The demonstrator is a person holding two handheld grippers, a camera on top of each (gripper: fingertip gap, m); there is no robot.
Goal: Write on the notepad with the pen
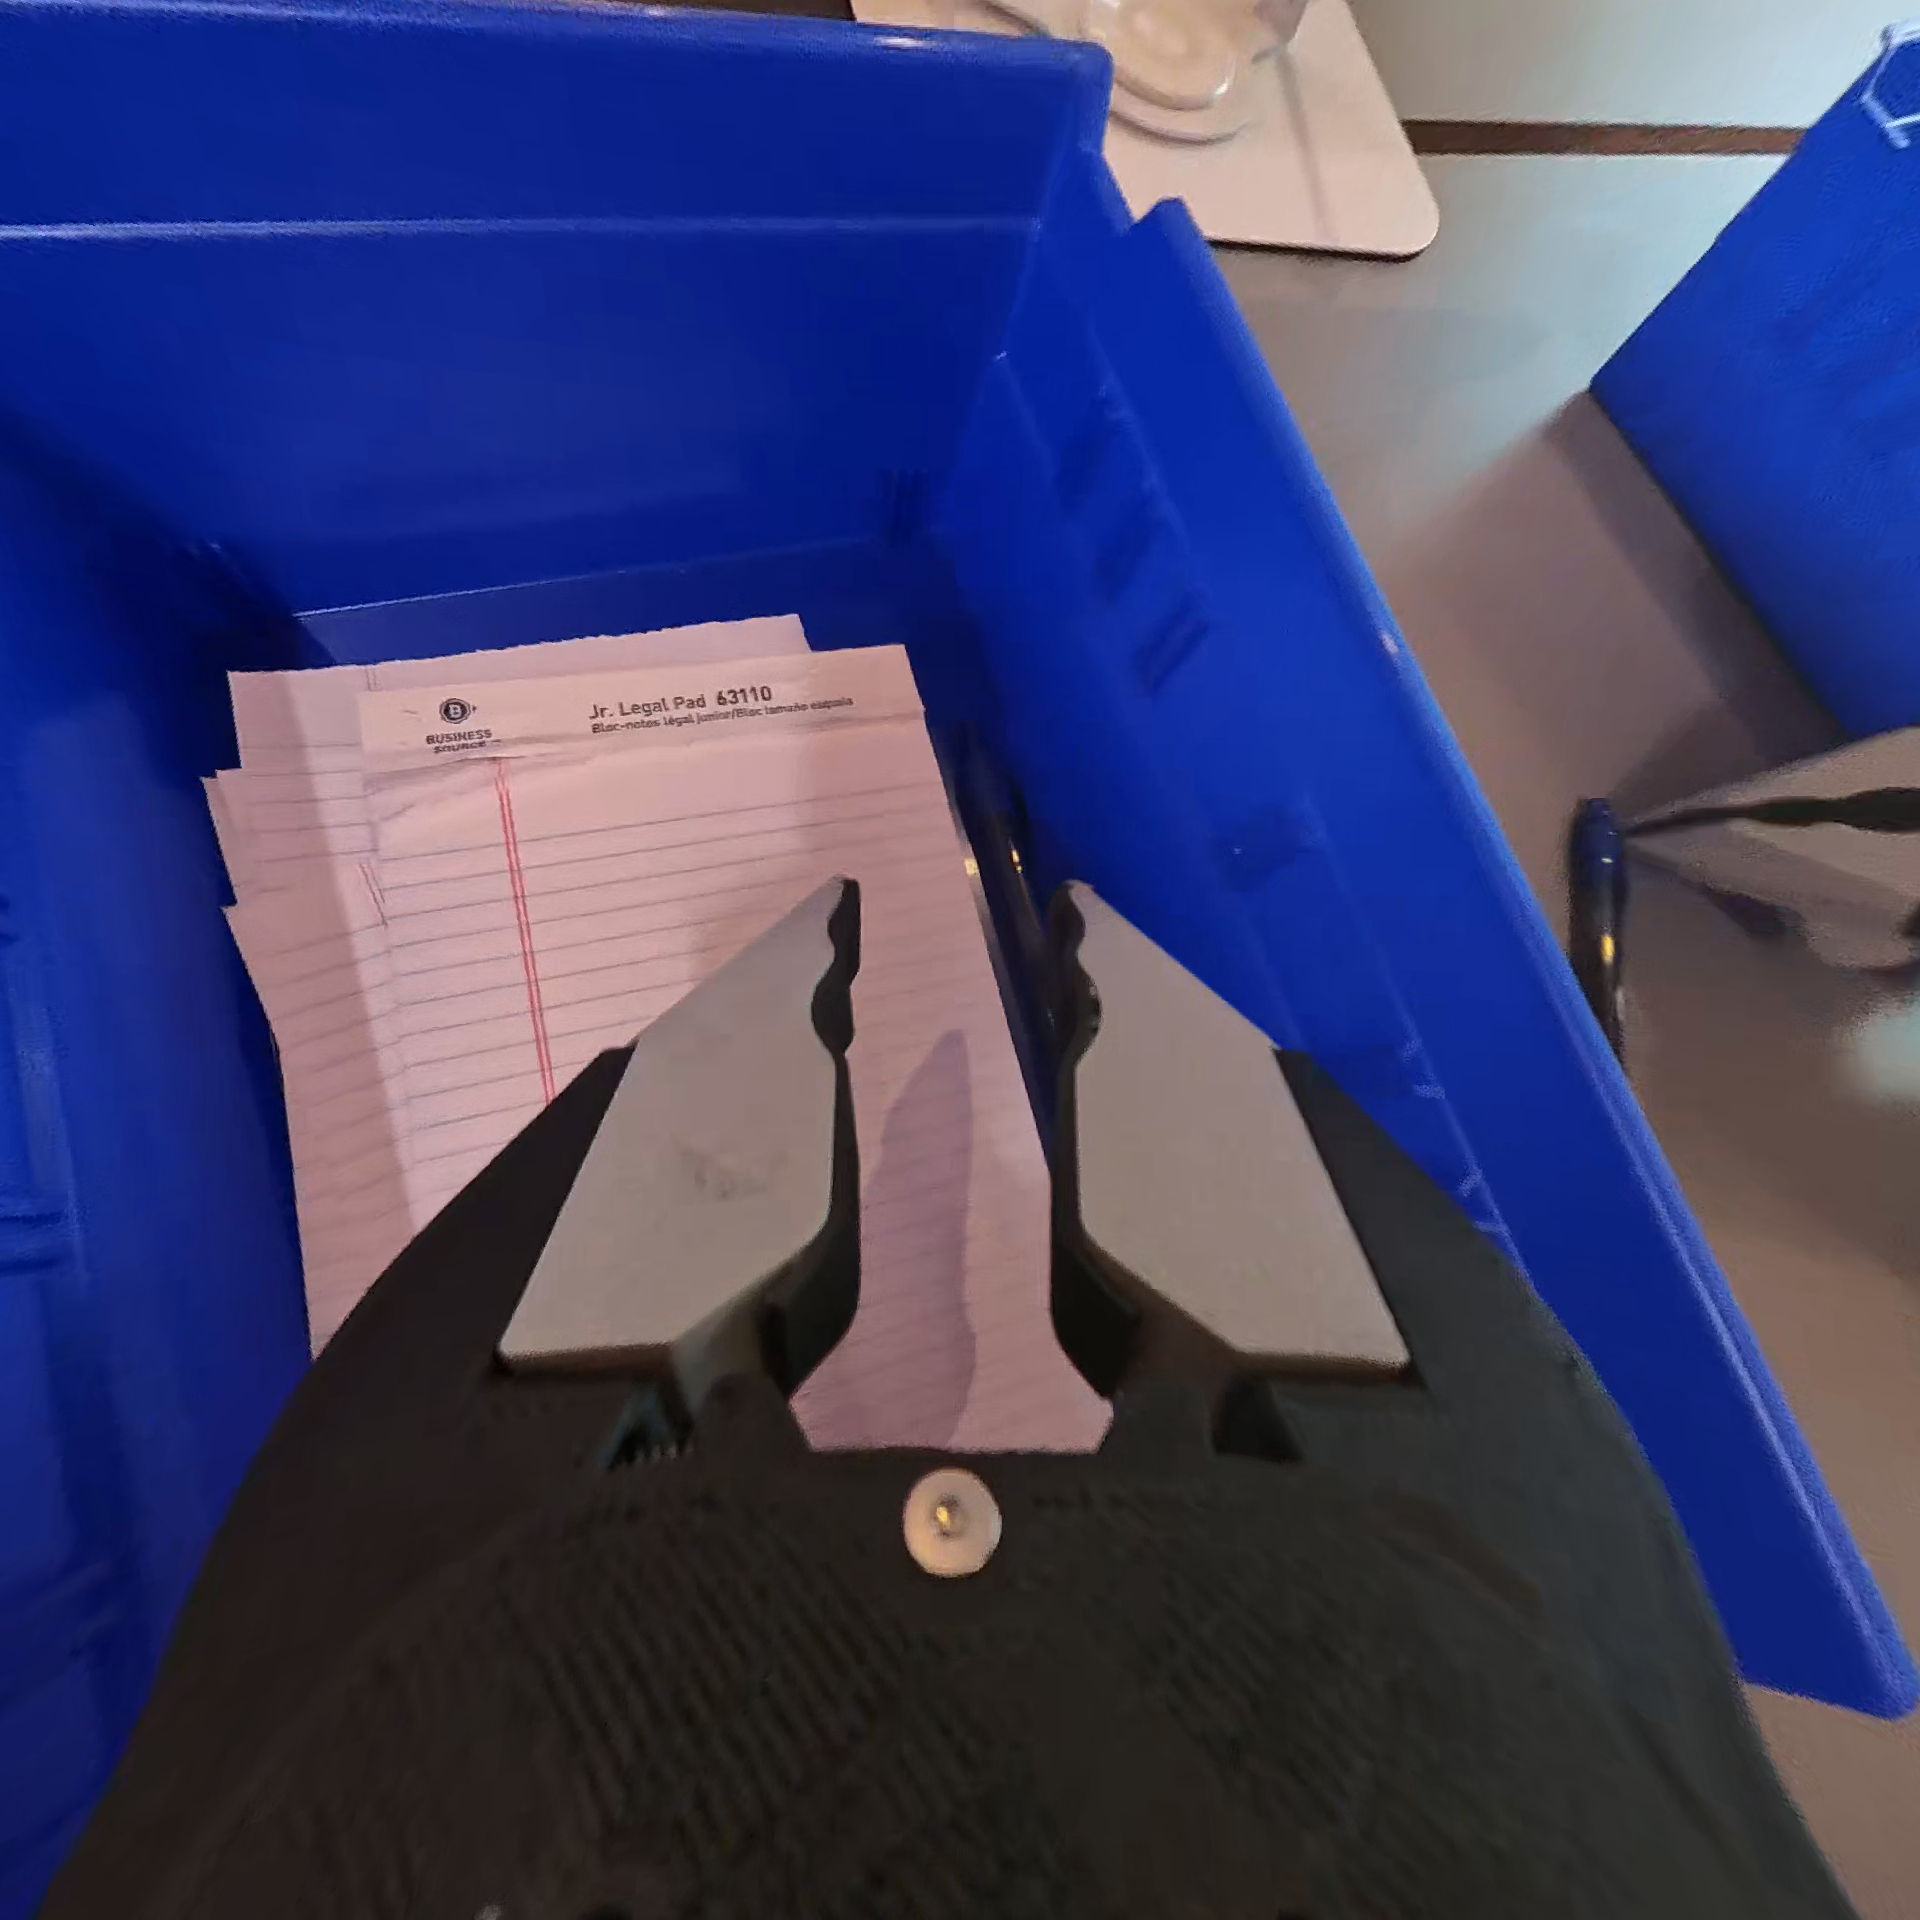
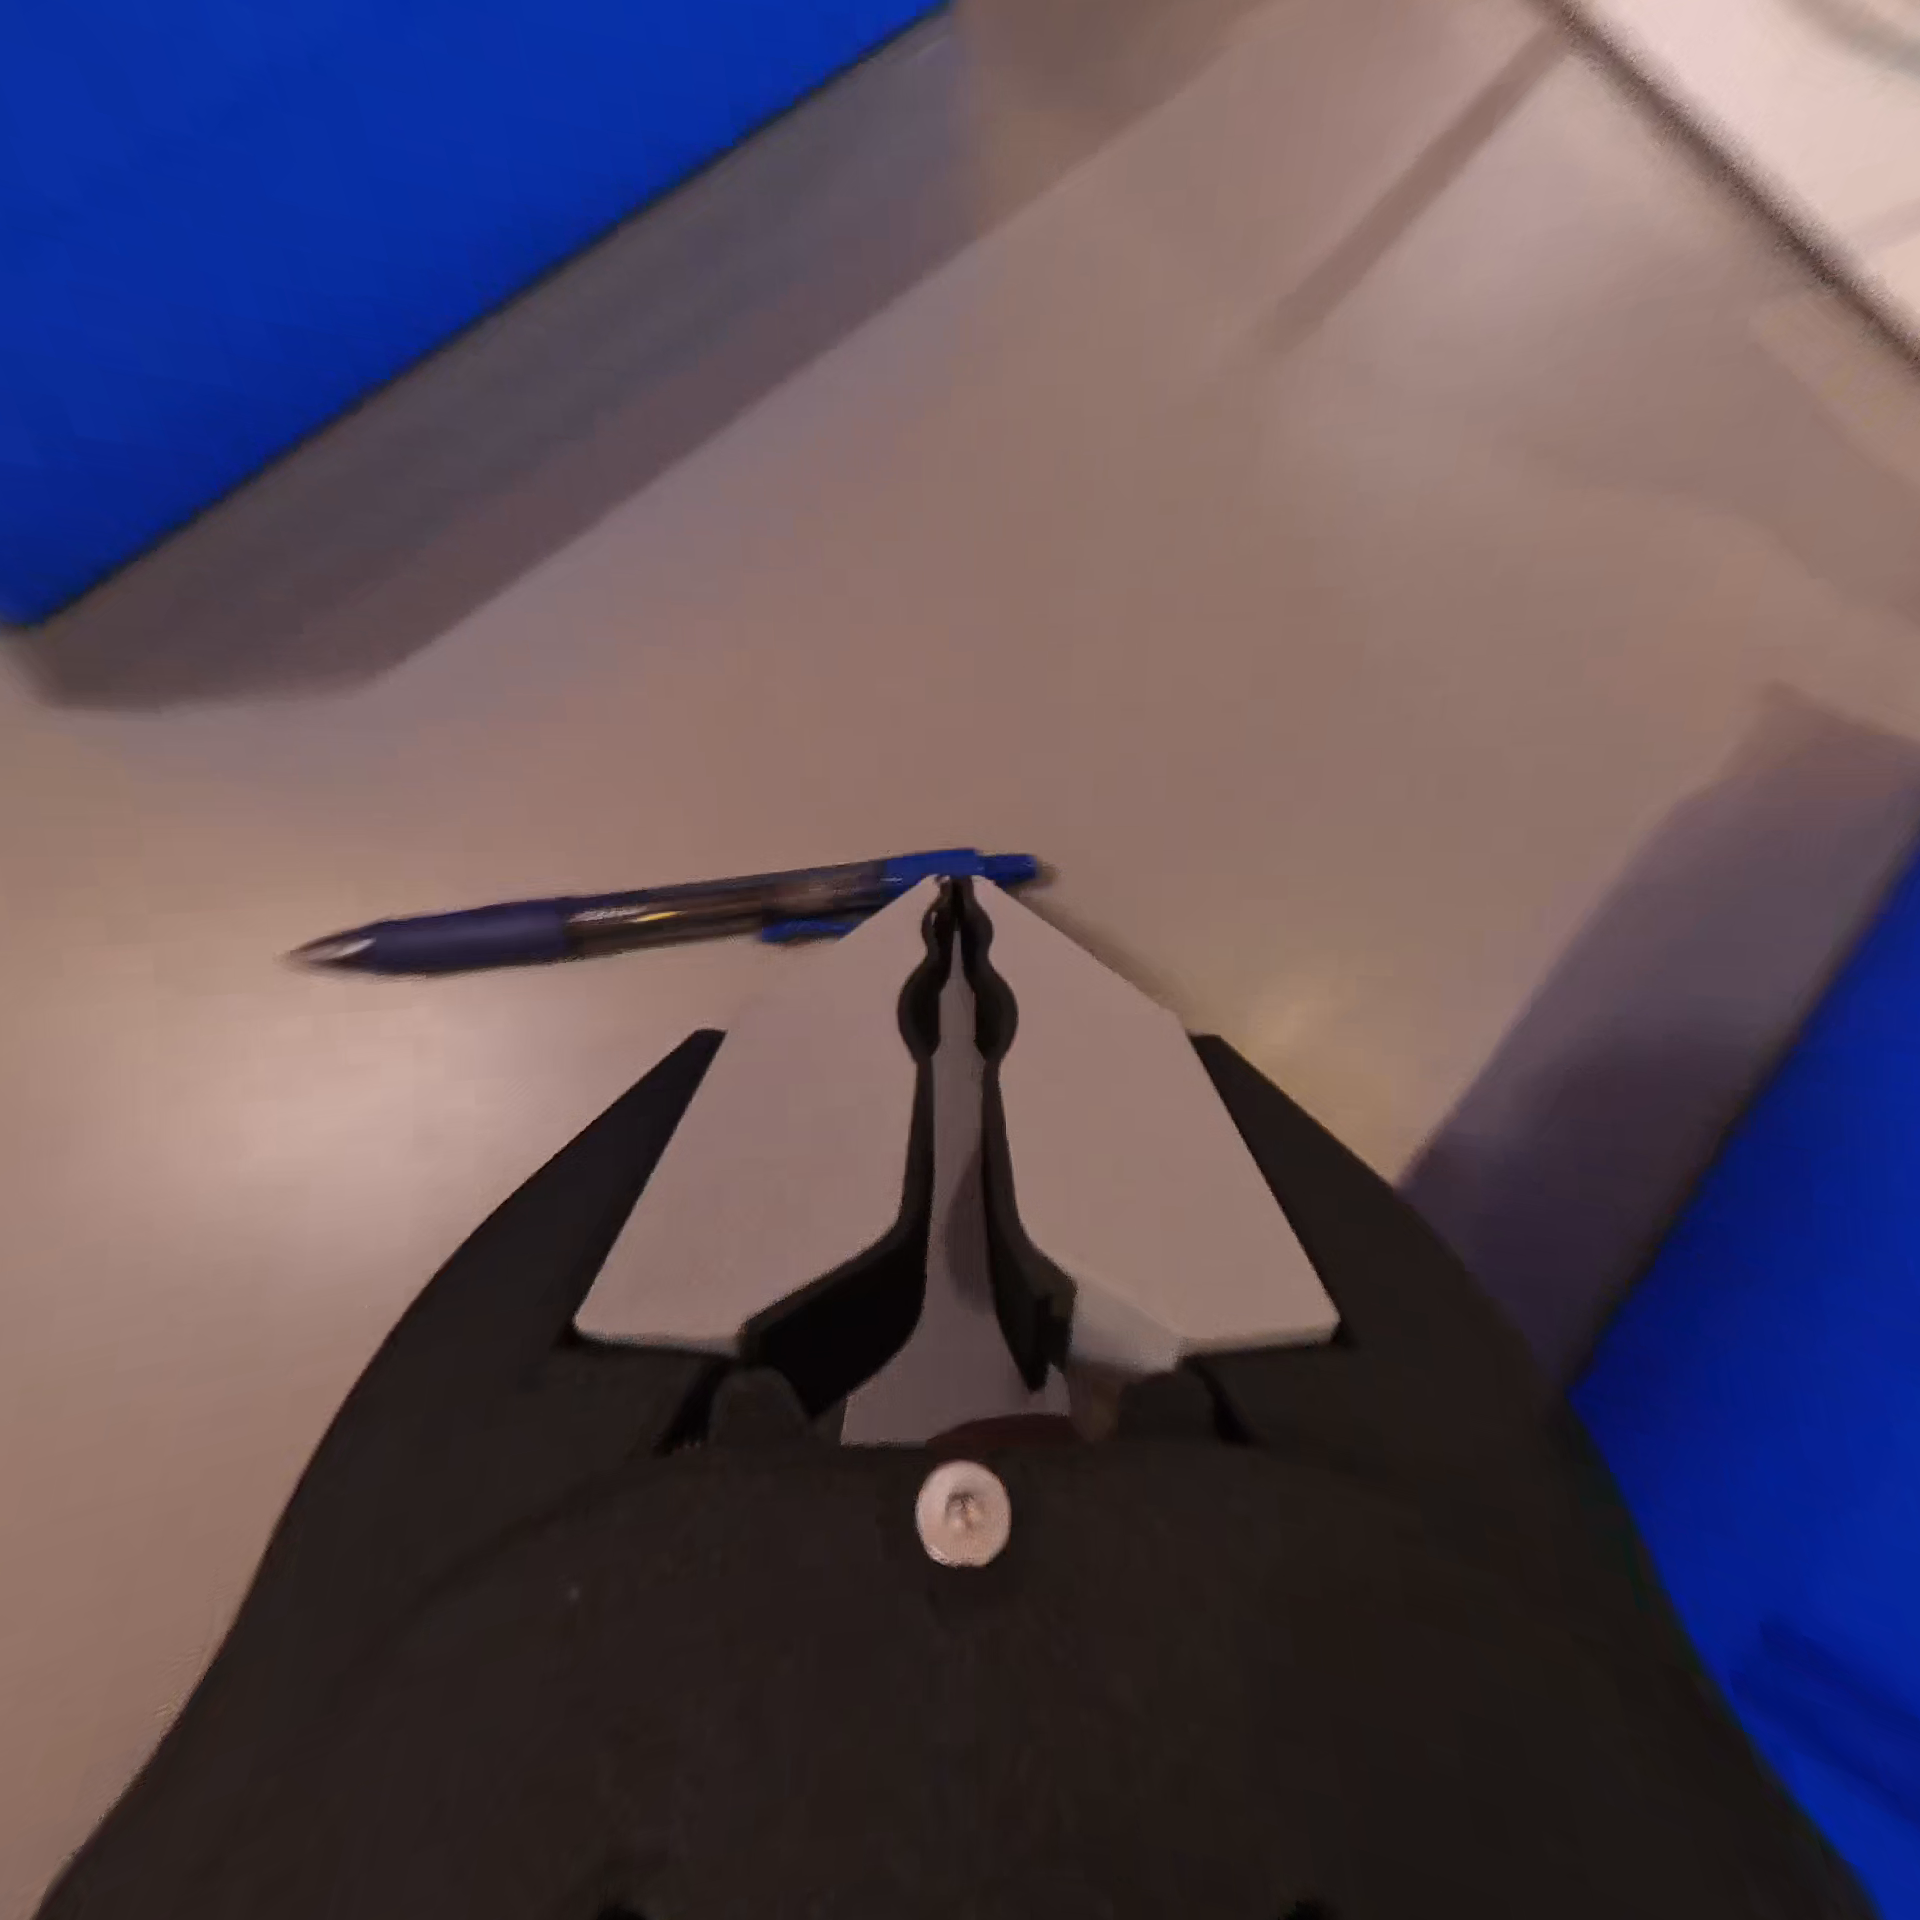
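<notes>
My left tongs [image 1: 954,894] hang with their jaws apart over the notepad [image 1: 665,914], which lies on loose sheets inside the blue bin [image 1: 520,416]. My right tongs [image 2: 951,883] clench the pen [image 2: 623,920] near its clip end, above the grey table [image 2: 1143,623].

The notepad [image 1: 665,883] is lying flat in the bin [image 1: 540,416], atop loose sheets [image 1: 301,831] fanning out toward the bin's left wall. The left gripper [image 1: 951,914] is hanging over the pad. Right of the bin, the pen [image 2: 623,920] is lying over the table [image 2: 1143,623], its clip end sitting between the right gripper [image 2: 951,883] tips
</notes>
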